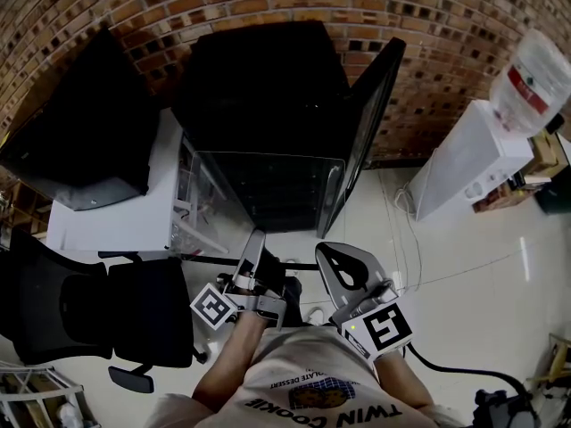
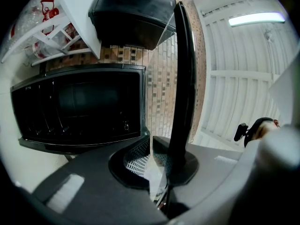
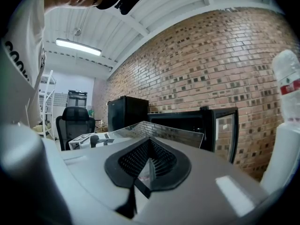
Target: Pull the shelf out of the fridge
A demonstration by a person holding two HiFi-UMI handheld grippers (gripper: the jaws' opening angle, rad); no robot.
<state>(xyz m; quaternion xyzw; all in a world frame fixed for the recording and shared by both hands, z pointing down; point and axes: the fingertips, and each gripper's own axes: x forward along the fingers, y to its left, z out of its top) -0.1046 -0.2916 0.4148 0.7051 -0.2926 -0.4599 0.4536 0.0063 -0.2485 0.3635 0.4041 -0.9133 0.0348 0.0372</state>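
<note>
The clear glass shelf [image 1: 268,190] is out of the black fridge [image 1: 268,78] and hangs in the air in front of its open cavity. The fridge door [image 1: 370,123] stands open at the right. My left gripper [image 1: 254,243] is shut on the shelf's near left edge. In the left gripper view the shelf [image 2: 180,78] appears edge-on as a dark bar running into the left gripper [image 2: 152,158]. My right gripper [image 1: 332,261] is shut on the near right edge. In the right gripper view the shelf [image 3: 159,131] stretches away from the right gripper [image 3: 147,165] toward the fridge [image 3: 187,121].
A white table [image 1: 134,212] with a black box [image 1: 80,132] on it stands left of the fridge. A black office chair [image 1: 80,310] is at the near left. A white water dispenser [image 1: 473,159] stands at the right by the brick wall [image 1: 428,25].
</note>
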